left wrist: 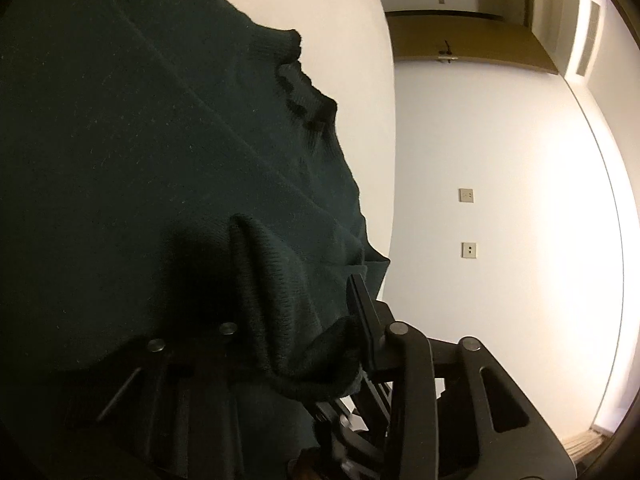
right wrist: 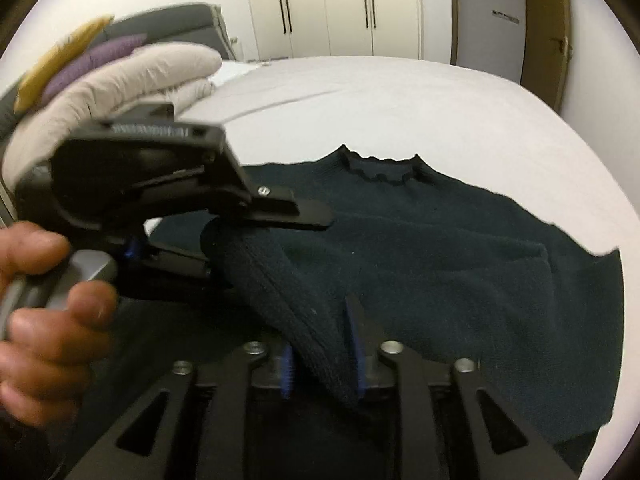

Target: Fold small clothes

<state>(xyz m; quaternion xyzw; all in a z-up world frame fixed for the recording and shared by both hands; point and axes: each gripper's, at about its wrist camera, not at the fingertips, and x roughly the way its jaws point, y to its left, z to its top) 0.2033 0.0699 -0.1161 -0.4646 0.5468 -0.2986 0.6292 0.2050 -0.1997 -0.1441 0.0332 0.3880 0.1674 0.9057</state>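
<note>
Sweater (right wrist: 420,248), dark green knit, lies spread on the white bed (right wrist: 400,96), collar on the far side, and one sleeve is lifted from it. Left gripper (right wrist: 224,240) is closed on this sleeve's upper part. Right gripper (right wrist: 320,364) has the same sleeve between its fingers, pinching it, as it seems. Risk, in my judgement: the thick knit may slip out of one grip, or the two grips pull apart and drag the body, so the fold becomes crooked. Pillows (right wrist: 100,60) lie at far left, white wardrobe doors (right wrist: 328,4) stand behind.

White bed (right wrist: 400,92) carries dark green sweater (right wrist: 460,248), spread flat, collar away.
</note>
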